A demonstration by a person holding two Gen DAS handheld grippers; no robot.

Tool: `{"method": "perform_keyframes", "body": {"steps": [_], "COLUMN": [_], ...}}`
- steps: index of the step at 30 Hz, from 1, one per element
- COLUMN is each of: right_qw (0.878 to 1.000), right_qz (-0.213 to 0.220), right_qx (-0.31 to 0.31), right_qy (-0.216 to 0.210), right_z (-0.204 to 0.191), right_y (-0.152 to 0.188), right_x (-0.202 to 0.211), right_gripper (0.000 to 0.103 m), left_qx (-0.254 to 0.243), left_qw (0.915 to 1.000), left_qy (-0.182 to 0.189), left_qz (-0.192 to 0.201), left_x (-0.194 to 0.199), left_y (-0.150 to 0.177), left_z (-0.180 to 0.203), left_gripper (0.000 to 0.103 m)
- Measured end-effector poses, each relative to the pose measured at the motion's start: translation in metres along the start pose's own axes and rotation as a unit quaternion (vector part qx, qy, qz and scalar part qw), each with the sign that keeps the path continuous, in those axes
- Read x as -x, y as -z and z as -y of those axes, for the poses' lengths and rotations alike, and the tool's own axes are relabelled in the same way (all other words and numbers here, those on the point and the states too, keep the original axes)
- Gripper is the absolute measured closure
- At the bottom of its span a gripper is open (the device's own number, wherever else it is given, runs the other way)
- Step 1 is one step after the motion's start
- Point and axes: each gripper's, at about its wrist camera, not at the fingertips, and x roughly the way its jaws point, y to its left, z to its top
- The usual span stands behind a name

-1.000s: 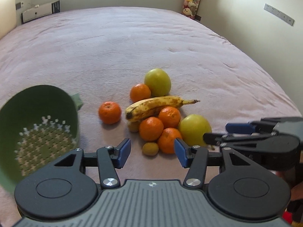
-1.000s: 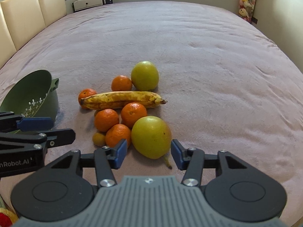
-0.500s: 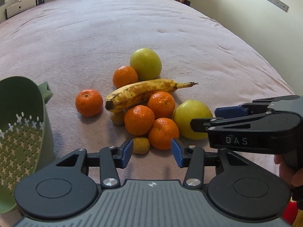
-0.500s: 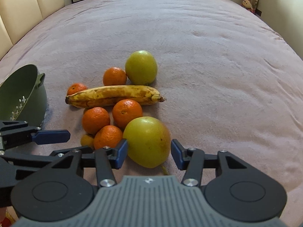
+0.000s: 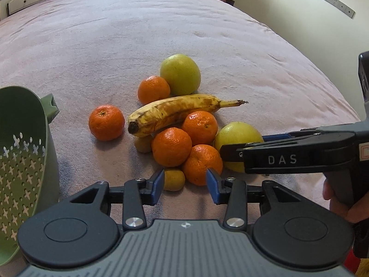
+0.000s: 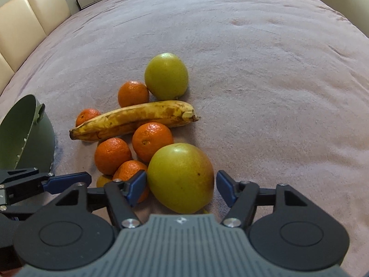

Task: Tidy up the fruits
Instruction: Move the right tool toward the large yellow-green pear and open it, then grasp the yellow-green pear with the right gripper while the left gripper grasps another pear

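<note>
A big bed (image 5: 115, 34) with a soft pink cover fills both views. All the fruit sits on it in one little pile.

At the left edge is a green strainer bowl (image 5: 20, 161) with holes in it. It tips over on its side, apart from the pile.

The left claw (image 5: 184, 184) points down at the near side of the pile. Its blue pads (image 5: 158, 185) are parted and hold nothing. They have just been closing a bit. A small yellow fruit (image 5: 173, 180) sits just past the left pad, and the nearest orange (image 5: 203, 164) sits just past the right pad.

The right claw (image 6: 181, 184) is open too, and it has just been opening wider. The near green apple (image 6: 180, 177) sits between its pads. The left pad looks very close to the apple, but I cannot tell if it touches. The right pad has a gap. A person's hand (image 5: 341, 203) holds this claw at the right.

The far green apple (image 6: 166, 76) is at the back of the pile. A spotty yellow banana (image 6: 133, 120) lies across the middle.

Five oranges are in the pile. One orange (image 5: 106, 122) sits alone to the left of the banana. One orange (image 5: 153, 90) touches the far apple. Three sit close together on the near side of the banana.
</note>
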Motion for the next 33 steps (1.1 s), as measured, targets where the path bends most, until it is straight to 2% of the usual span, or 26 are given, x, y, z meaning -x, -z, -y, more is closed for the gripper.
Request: {"method": "perform_keyframes", "body": {"steps": [4, 8, 12, 14, 17, 21, 27, 33], "right_qw": [1.0, 1.0, 0.999, 0.998, 0.997, 0.996, 0.992, 0.99], "right_qz": [0.0, 0.005, 0.014, 0.021, 0.034, 0.052, 0.071, 0.077], "right_qx": [0.005, -0.007, -0.026, -0.038, -0.045, -0.052, -0.075, -0.091], "right_qy": [0.004, 0.018, 0.038, 0.044, 0.053, 0.057, 0.079, 0.079], "right_z": [-0.002, 0.004, 0.015, 0.022, 0.027, 0.032, 0.043, 0.049], "right_y": [0.001, -0.001, -0.005, -0.008, -0.012, -0.02, -0.034, -0.043], "right_x": [0.003, 0.011, 0.018, 0.021, 0.026, 0.029, 0.025, 0.02], "right_gripper": [0.041, 0.042, 0.042, 0.042, 0.042, 0.042, 0.042, 0.042], "left_qx": [-0.008, -0.037, -0.051, -0.071, -0.089, -0.075, -0.035, 0.022], "left_qw": [0.9999, 0.9989, 0.9984, 0.997, 0.9952, 0.9967, 0.9992, 0.9986], "left_qy": [-0.007, -0.015, -0.01, -0.023, -0.031, -0.018, -0.021, -0.009], "left_qz": [0.008, 0.024, 0.022, 0.023, 0.027, 0.028, 0.001, -0.048], "left_x": [0.003, 0.017, 0.023, 0.022, 0.017, 0.003, -0.038, -0.08], "left_y": [-0.002, -0.012, -0.03, -0.043, -0.066, -0.1, -0.13, -0.147], "left_z": [0.003, 0.011, 0.014, 0.019, 0.025, 0.03, 0.023, 0.004], "left_gripper": [0.05, 0.05, 0.049, 0.049, 0.04, 0.028, 0.026, 0.024]}}
